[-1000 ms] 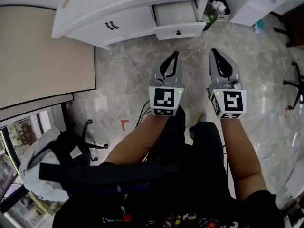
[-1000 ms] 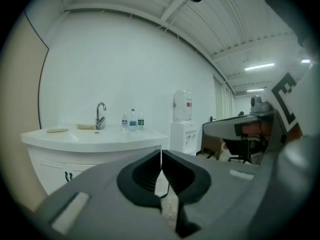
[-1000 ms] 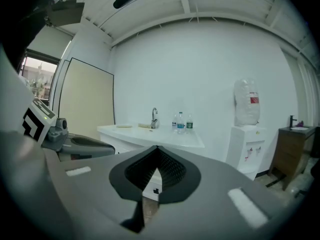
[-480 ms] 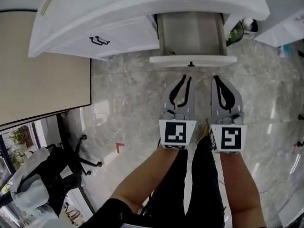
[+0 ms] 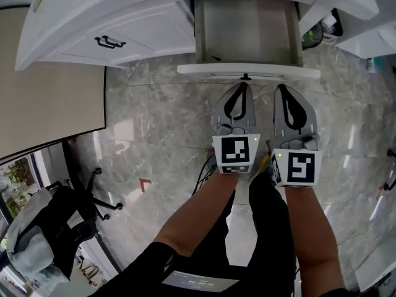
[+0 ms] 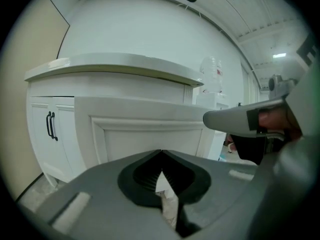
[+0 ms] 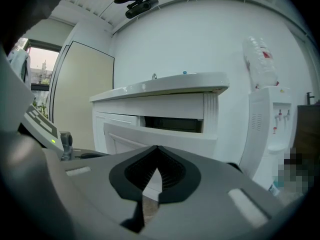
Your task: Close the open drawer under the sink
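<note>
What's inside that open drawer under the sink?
In the head view, the drawer shows only its bare greyish bottom; nothing lies in the part in view. Its back end is tucked under the white countertop, so that part can't be seen.

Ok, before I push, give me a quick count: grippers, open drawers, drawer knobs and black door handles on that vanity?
Grippers: 2, the left gripper and the right gripper, both shut and empty
Open drawer: 1
Drawer knob: 1
Black door handles: 2
Total: 6
</note>
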{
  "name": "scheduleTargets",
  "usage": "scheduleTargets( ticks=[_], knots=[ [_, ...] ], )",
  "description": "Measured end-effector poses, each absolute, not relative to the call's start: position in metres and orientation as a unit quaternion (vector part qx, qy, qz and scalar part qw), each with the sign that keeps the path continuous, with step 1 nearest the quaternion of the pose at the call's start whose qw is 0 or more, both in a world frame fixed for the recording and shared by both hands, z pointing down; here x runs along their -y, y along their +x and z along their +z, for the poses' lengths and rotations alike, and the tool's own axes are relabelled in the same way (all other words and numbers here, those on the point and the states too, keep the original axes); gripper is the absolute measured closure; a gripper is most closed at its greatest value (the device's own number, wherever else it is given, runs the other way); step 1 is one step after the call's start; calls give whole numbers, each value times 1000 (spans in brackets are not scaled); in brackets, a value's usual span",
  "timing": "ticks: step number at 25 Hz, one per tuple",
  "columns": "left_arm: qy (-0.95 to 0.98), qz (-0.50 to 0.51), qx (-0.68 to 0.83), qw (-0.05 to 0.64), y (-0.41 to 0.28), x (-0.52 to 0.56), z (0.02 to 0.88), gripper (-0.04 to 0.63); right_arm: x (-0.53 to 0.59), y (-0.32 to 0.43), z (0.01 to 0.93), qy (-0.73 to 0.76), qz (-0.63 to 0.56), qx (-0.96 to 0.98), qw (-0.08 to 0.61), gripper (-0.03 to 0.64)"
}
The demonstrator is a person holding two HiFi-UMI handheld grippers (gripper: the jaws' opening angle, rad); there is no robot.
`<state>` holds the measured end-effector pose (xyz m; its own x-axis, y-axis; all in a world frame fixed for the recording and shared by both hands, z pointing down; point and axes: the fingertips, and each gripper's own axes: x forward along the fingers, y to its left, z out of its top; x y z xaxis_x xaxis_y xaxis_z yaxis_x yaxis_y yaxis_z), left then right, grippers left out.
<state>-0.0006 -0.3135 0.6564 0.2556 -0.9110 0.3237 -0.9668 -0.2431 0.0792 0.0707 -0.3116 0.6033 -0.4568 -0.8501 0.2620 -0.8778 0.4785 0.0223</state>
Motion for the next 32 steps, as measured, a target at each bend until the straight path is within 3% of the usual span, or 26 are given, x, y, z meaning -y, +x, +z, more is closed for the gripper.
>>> scheduleTargets(
  ticks=[12, 32],
  knots=[
    [778, 95, 613, 95, 0, 335, 675, 595, 325, 73, 630, 517, 44, 849, 103, 594],
    [780, 83, 616, 64, -17, 470, 672, 586, 428, 70, 655, 532, 19, 844, 70, 594]
  ],
)
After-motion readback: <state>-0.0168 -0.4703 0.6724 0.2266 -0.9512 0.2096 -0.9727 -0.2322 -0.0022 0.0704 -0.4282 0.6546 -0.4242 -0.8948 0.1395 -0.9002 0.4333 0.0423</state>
